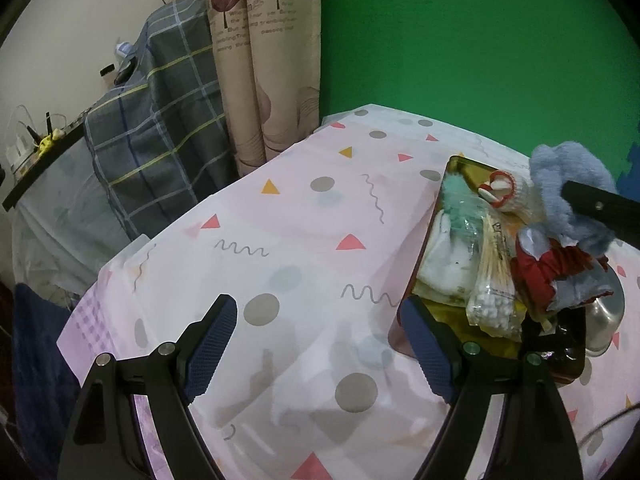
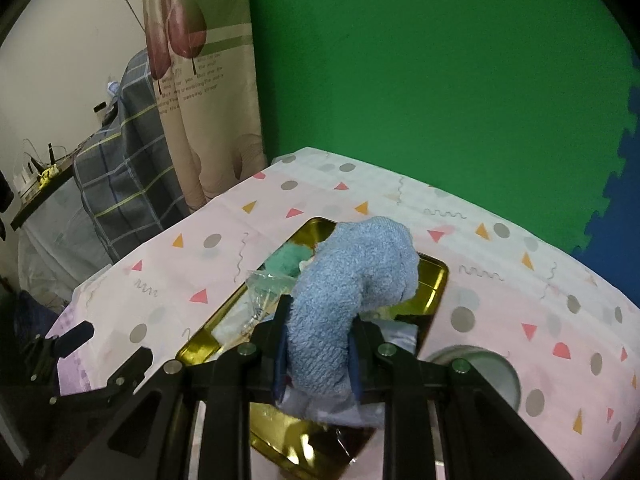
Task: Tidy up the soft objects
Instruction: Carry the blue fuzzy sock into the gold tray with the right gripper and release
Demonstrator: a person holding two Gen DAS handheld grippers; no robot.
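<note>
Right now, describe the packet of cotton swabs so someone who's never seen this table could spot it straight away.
Start at the gold metal tray on the pink patterned tablecloth. Among the items piled in it, the cotton swab packet lies in the middle, beside a white cloth. It is the only clear plastic bag there, showing thin pale sticks with white tips bunched at one end.

A fluffy light-blue towel (image 2: 352, 292), rolled and bent over at its top, is held upright above a shiny gold tray (image 2: 434, 280) holding a teal fuzzy cloth (image 1: 456, 196), a white cloth (image 1: 442, 264), a white glove with red trim (image 1: 508, 194) and a crumpled red item (image 1: 548, 268).
</note>
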